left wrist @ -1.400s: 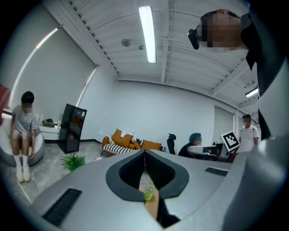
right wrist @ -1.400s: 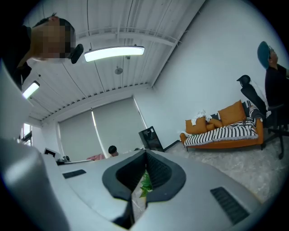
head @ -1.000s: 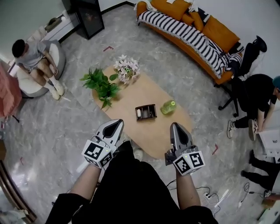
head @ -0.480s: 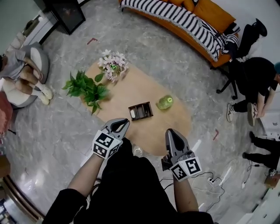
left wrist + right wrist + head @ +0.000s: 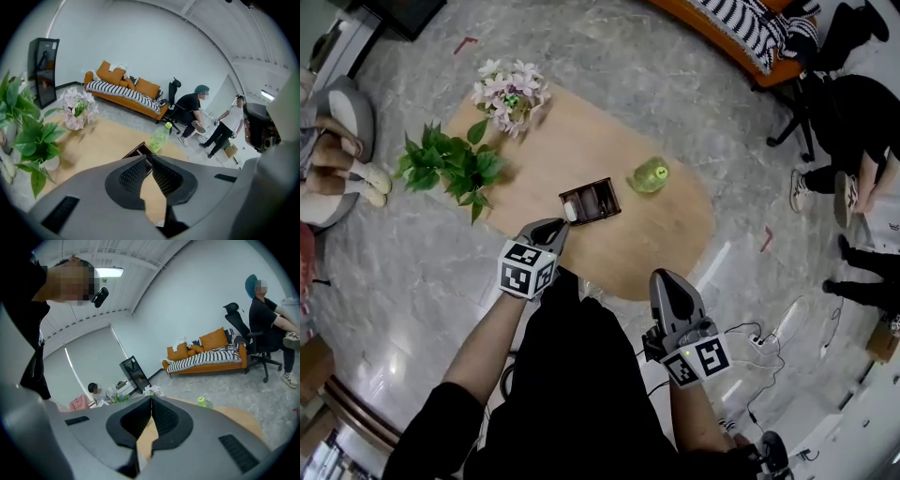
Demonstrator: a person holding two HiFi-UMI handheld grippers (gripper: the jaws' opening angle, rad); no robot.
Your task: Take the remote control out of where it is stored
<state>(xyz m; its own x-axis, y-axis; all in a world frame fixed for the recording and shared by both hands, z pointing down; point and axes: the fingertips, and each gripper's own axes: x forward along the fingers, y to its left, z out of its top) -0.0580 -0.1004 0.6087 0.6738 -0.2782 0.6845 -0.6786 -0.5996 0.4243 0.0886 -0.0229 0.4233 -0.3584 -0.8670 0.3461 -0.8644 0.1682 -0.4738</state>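
Note:
A dark wooden storage box (image 5: 592, 200) stands on the oval wooden table (image 5: 675, 230). A white remote control (image 5: 571, 211) lies in its left compartment. My left gripper (image 5: 555, 226) hangs shut and empty just in front of the box's near left corner, close to the remote. In the left gripper view the shut left gripper (image 5: 149, 157) points down at the table, and the box (image 5: 137, 149) shows just past its tips. My right gripper (image 5: 662, 277) is shut and empty, off the table's near edge. In the right gripper view the right gripper (image 5: 151, 400) points across the table.
A green bottle (image 5: 649, 175) lies right of the box. A leafy plant (image 5: 450, 167) and a vase of flowers (image 5: 510, 89) stand at the table's left end. People sit at right (image 5: 862, 103) and far left (image 5: 337, 155). Cables (image 5: 750, 412) lie on the floor.
My left gripper has dropped and moved forward to the box's near left corner. My right gripper has sunk a little. The head view has tilted further down.

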